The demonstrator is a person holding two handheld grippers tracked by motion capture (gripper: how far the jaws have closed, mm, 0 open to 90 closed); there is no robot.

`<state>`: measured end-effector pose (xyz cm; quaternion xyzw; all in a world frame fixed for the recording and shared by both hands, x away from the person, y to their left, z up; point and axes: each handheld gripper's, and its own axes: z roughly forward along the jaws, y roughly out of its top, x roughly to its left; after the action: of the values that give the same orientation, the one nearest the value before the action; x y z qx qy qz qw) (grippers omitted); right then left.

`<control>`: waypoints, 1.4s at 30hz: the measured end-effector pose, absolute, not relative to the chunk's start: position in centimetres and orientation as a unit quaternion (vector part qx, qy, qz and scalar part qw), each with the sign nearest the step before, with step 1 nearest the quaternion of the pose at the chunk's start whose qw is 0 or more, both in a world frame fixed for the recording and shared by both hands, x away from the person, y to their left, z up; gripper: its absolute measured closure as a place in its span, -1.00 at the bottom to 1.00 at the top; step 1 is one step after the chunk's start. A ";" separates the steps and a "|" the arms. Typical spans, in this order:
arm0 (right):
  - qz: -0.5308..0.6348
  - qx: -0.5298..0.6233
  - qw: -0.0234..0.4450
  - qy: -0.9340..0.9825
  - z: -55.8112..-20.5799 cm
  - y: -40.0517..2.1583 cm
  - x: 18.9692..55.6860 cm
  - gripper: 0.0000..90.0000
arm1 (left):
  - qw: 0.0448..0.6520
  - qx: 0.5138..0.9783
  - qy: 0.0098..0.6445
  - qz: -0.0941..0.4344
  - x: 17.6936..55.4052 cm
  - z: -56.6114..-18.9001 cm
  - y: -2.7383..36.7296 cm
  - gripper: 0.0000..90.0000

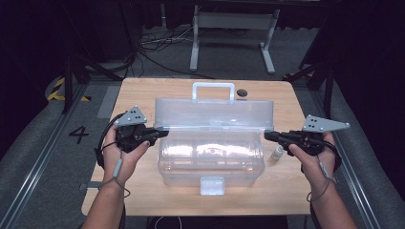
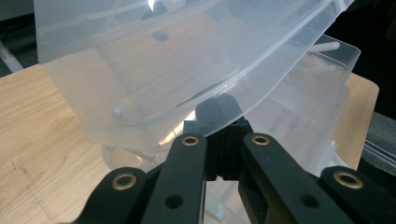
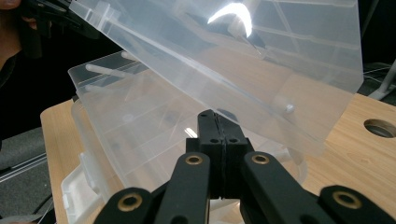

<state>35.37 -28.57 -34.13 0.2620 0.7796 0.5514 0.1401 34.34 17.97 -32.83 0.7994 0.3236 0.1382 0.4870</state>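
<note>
One bench (image 1: 143, 95) of pale wood carried everything, and it stood as the largest thing in sight. On its middle sat one clear plastic box (image 1: 210, 160), its long side facing the person, probably so that both ends could be reached at once. One lid (image 1: 213, 113) belonged to it, hinged along the far edge and raised to about upright, with one handle (image 1: 213, 90) sticking up at its top and one latch tab (image 1: 212, 185) hanging at the front wall of the box. The lid stood up that way, I judged, because it was being propped from both ends rather than resting on its own.

Two hand-held grippers did the propping. The left hand-held gripper (image 1: 162, 133) came in level from the left end, its jaws pressed together with nothing between them; in the left gripper view its closed tip (image 2: 219, 112) lay just under the curved edge of the lid, touching or nearly so. The right hand-held gripper (image 1: 269, 135) mirrored it at the right end, jaws likewise pressed together and empty, its tip (image 3: 215, 122) against the lid's lower edge in the right gripper view. Closed jaws made sense here: a blunt tip pushes a thin edge better than a spread pair.

One small white bottle (image 1: 277, 152) stood on the bench just beside the box's right end, below the right hand-held gripper and clear of the lid's swing. One dark round hole (image 1: 242, 92) sat in the bench near the handle.
</note>
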 end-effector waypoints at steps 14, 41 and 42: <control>0.542 0.273 0.154 0.780 -33.9 -29.4 34.4 1.00 | 0.492 0.794 0.324 0.149 34.8 -32.4 17.9 1.00; 0.525 0.333 0.249 0.742 -32.9 -27.6 36.8 0.02 | 0.502 0.792 0.309 0.160 36.5 -31.4 18.0 0.99; 0.525 0.333 0.249 0.742 -32.9 -27.6 36.8 0.02 | 0.502 0.792 0.309 0.160 36.5 -31.4 18.0 0.99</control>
<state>36.85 -27.58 -32.88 0.3333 0.7425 0.5251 0.2488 36.46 18.03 -31.44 0.7916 0.3087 0.1599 0.5025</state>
